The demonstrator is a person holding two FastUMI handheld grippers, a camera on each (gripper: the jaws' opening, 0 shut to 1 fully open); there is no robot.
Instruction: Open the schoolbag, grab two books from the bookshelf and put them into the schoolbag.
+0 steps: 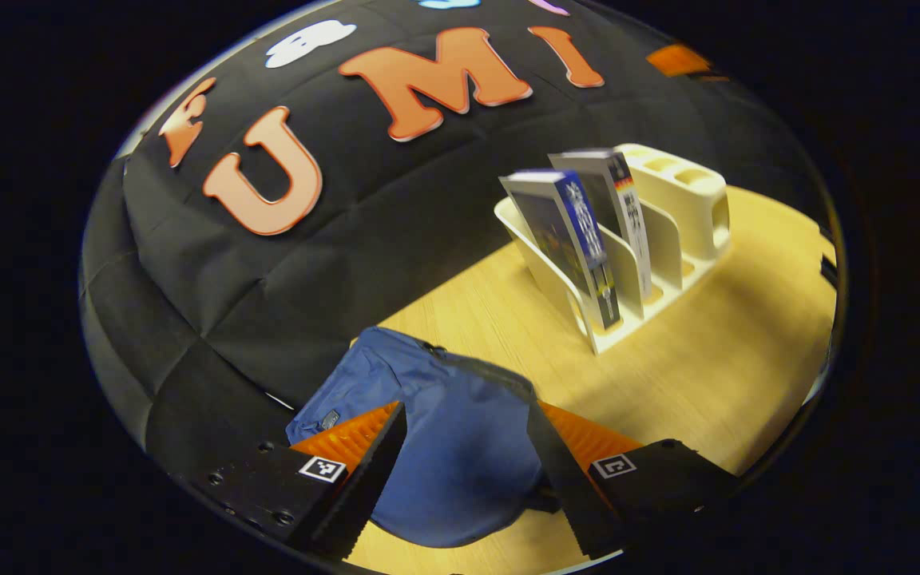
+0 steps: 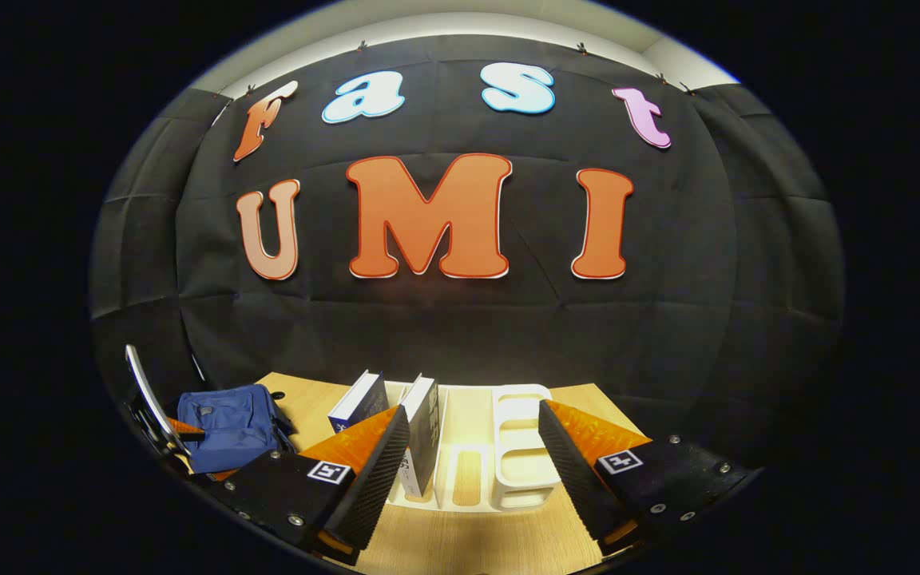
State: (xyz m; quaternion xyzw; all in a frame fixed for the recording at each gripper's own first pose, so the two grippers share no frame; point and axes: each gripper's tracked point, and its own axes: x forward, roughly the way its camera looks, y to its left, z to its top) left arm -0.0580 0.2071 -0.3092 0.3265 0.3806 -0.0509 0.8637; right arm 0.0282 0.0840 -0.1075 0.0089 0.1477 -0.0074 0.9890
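**Both grippers spread, bag lying flat, books in the rack**

In the left gripper view the left gripper (image 1: 466,471) hovers over the blue schoolbag (image 1: 452,447) with its fingers spread wide, gripping nothing — the bag lies on the wooden table (image 1: 715,375) right by the black cloth wall. Further along the table stands the cream bookshelf (image 1: 668,239), with two books (image 1: 580,239) leaning upright in neighbouring slots.

The right gripper view looks straight at that rack: the right gripper (image 2: 472,471) is spread open too, empty, and the books sit toward its left finger. The schoolbag lies well off to the left — the other gripper shows beside it.
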